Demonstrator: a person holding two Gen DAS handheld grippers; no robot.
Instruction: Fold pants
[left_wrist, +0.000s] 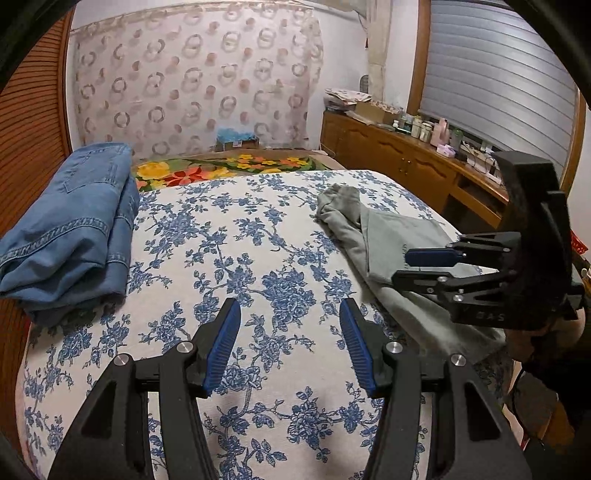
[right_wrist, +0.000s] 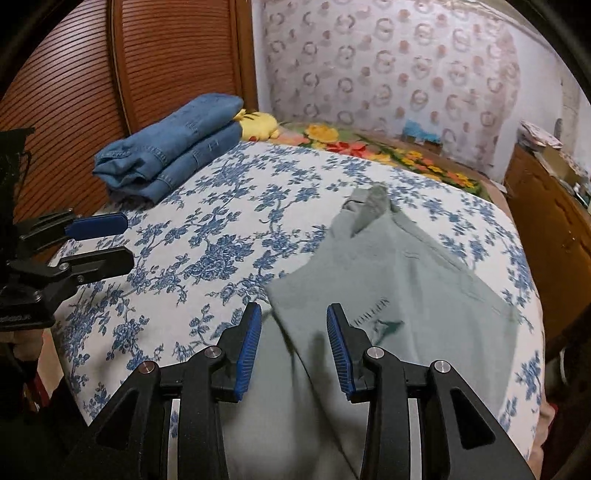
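So, quick rundown of what I'm seeing from my end:

Pants: the grey-green pants lie loosely on the bed, lower middle to right of my right wrist view, one corner flipped over with small dark lettering showing. In the left wrist view they sit at mid right.

Right gripper: hanging over the near edge of the pants, tongs apart with nothing pinched; the cloth lies underneath, not in the pads. It's blurry there, so I can't tell if the tips touch the fabric. From the left camera I see it side-on at the right edge, above the pants.

Left gripper: tongs apart, empty, over bare bedspread at bottom centre. In the right view it's at the left edge, well apart from the pants.

Bedspread: white with blue flowers.

Jeans: folded blue denim stack, left of frame, near the slatted wooden door.

Yellow plush: just behind the jeans, upper middle of the right view.

Flowered blanket: at the bed's far end.

Wooden cabinet: upper right, cluttered top.
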